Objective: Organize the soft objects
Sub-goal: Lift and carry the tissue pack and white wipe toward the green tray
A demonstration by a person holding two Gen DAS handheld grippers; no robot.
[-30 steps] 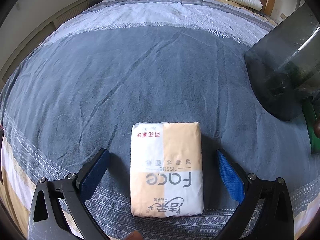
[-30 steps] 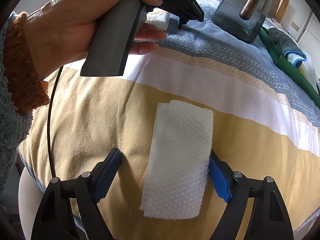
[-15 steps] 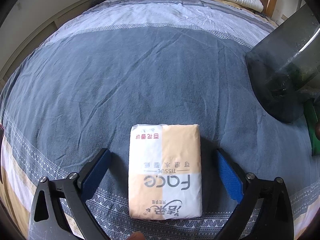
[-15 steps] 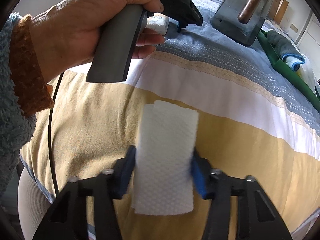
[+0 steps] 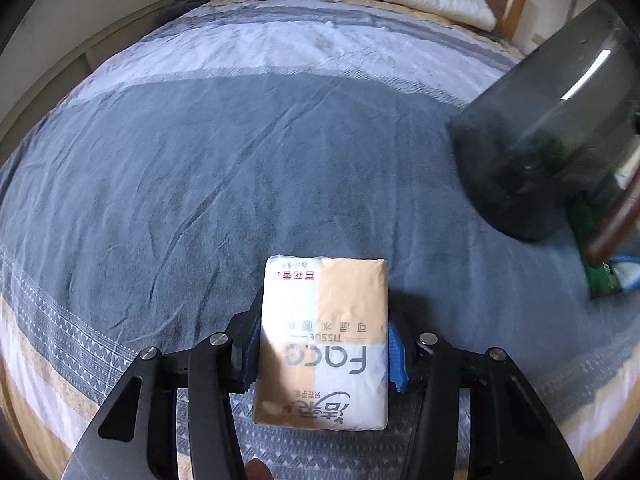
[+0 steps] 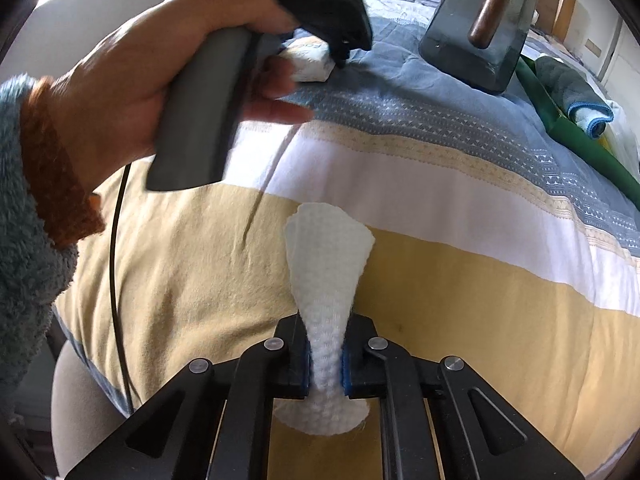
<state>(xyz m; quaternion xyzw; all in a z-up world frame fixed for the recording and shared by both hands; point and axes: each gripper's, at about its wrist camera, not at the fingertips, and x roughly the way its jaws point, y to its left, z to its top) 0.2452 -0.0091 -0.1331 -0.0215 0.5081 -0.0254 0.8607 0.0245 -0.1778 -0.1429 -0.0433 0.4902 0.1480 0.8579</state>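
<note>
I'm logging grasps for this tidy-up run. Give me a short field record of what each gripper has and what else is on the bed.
left gripper: jaws just closed onto the tissue pack, pads pressing both its long sides
right gripper: jaws just closed, pinching the white paper towel into a narrow waist
surface: striped bedspread, blue, white and yellow bands
nearby: dark see-through container standing on the bed; green tray with a folded cloth
left hand: holds the grey handle of its gripper

Striped bed (image 5: 280,128) (wooden headboard (image 5: 516,0)), daylit.
</note>
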